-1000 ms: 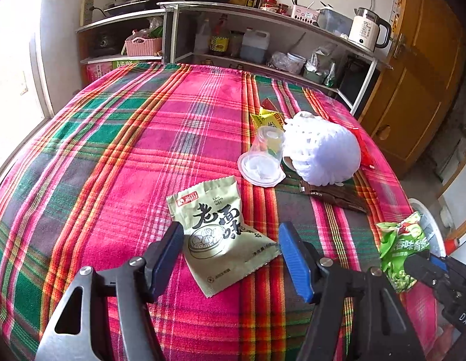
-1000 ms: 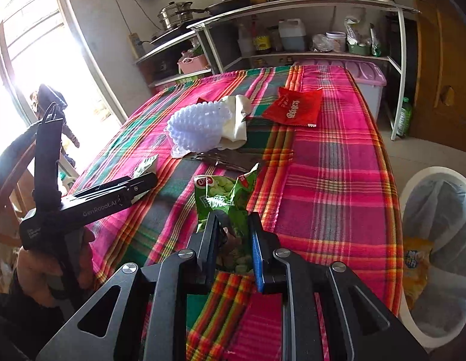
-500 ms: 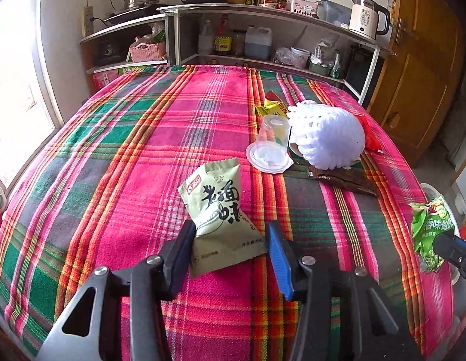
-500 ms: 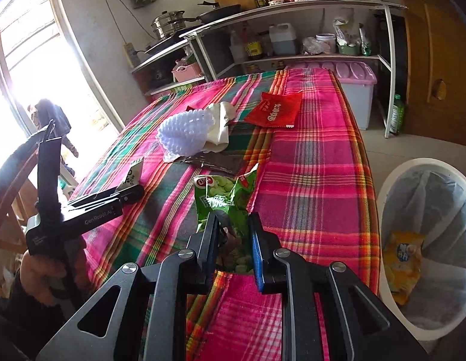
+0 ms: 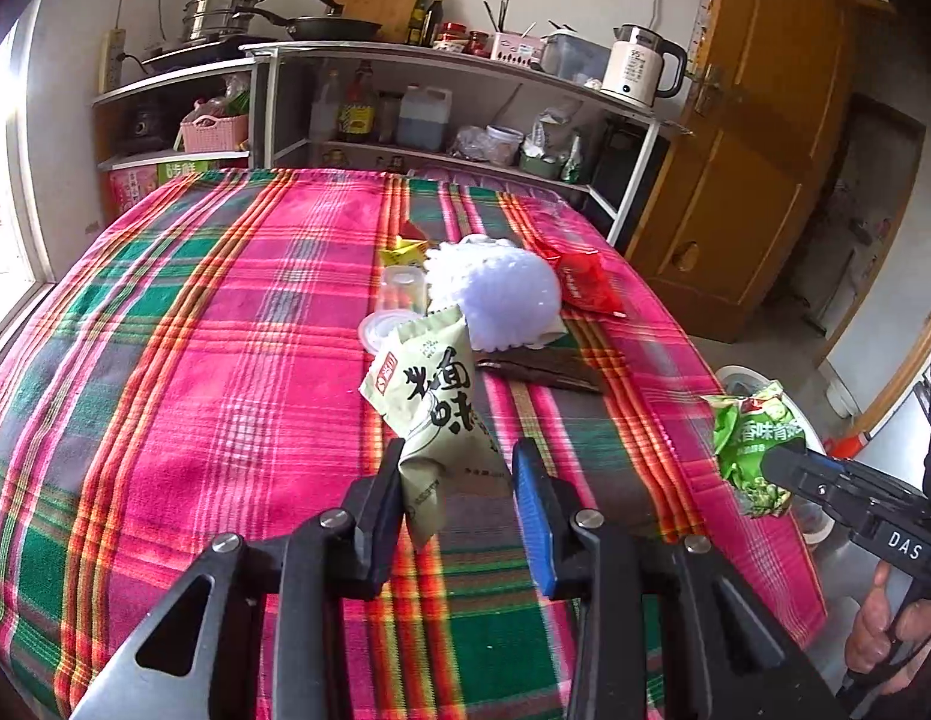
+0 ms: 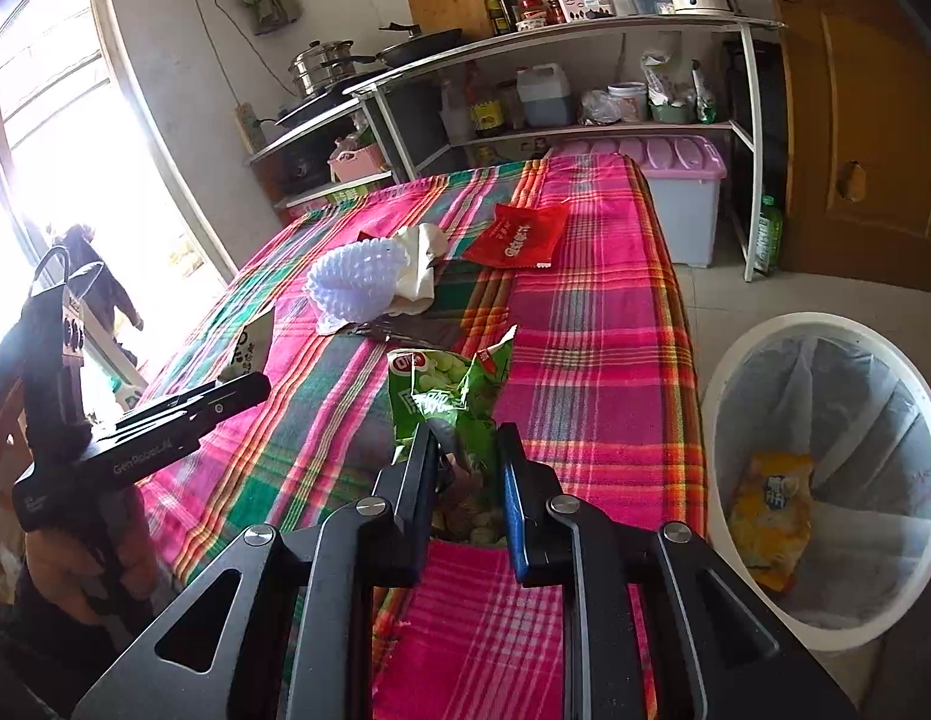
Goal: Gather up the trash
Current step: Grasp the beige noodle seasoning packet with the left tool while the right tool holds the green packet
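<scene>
A home kitchen: shelves with pots, frying pan, kettle, oil bottles.

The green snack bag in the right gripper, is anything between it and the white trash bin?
Nothing visible. The green snack bag hangs near the table's edge, and the white trash bin stands open on the floor beside it.

We saw a woven plaid cloth covering the table, matt and slightly fuzzy. Centre frame, a pale green packet looked crinkled matt; at right, a green wrapper shone glossy. The cabinet was varnished wood.
</scene>
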Available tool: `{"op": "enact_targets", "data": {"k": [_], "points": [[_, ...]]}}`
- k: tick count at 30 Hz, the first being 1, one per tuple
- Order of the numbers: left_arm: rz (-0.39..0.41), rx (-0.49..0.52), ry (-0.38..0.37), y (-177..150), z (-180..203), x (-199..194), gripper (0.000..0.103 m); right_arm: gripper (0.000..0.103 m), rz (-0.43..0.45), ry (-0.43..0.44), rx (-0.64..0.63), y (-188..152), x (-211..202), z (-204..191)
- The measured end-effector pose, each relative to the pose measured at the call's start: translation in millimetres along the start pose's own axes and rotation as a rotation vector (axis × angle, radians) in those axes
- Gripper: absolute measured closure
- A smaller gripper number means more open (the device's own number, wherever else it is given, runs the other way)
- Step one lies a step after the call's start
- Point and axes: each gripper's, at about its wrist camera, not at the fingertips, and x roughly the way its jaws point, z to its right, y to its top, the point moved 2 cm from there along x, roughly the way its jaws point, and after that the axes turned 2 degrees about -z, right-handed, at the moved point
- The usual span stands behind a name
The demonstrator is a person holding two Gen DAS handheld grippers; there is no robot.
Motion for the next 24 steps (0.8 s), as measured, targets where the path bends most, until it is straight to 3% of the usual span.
{"op": "enact_targets", "data": {"k": [14, 24], "points": [[-0.003, 0.134, -0.154, 1.6, 73.7, -6.4, 0.067, 0.082, 0.059, -0.073, 0.066, -10.2, -39.0, 35.2], [-0.038, 0.238, -0.241, 1.7, 135.5, 10.7, 0.067, 0.082, 0.090, -0.152, 0.162, -25.6, -65.6, 79.0]]}}
